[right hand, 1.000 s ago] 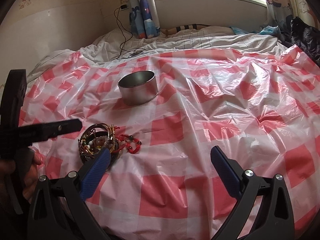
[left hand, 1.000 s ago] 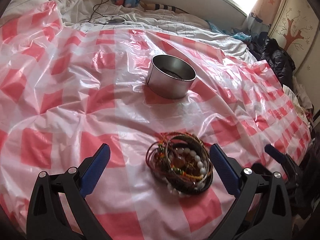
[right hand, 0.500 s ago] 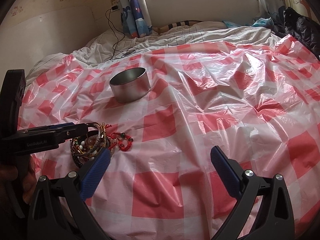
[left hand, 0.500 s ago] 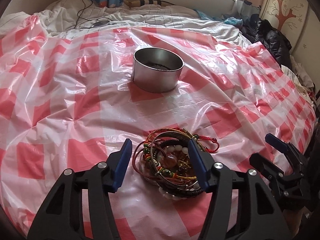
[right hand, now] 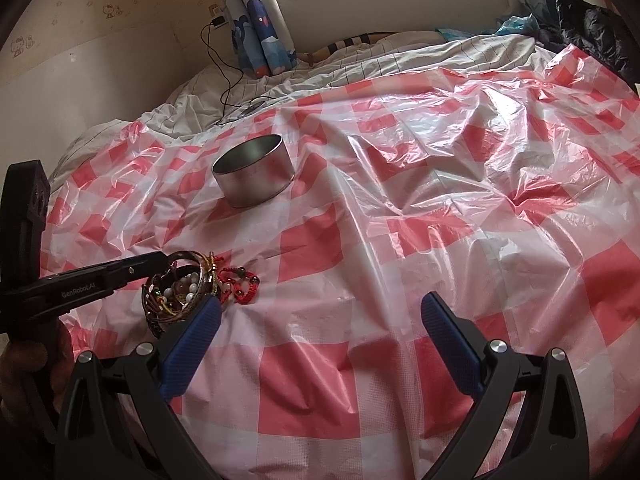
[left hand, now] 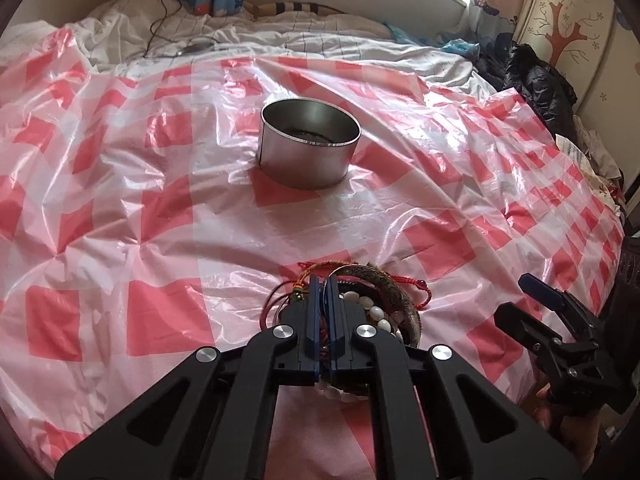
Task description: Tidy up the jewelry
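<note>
At six o'clock in the left wrist view, the left gripper (left hand: 323, 280) has its blue fingers clenched nearly flat together over a tangled pile of bracelets (left hand: 372, 308), pinching thin cords at the pile's left edge; exactly which strands are caught I cannot tell. The pile lies on the red-checked plastic sheet (left hand: 160, 200), with the metal tin (left hand: 310, 148) well apart from it at twelve o'clock. The right gripper (right hand: 320, 320) hangs released, its fingers spread wide and holding nothing, the pile just beside its left finger at nine o'clock.

Since the bracelets are knotted together, a lift would likely drag the whole clump, or a single cord could slip free and drop the rest short of the tin. The pinch might also have caught the slick sheet, tugging it and tipping the tin. Beads on a stretched cord may snap.
</note>
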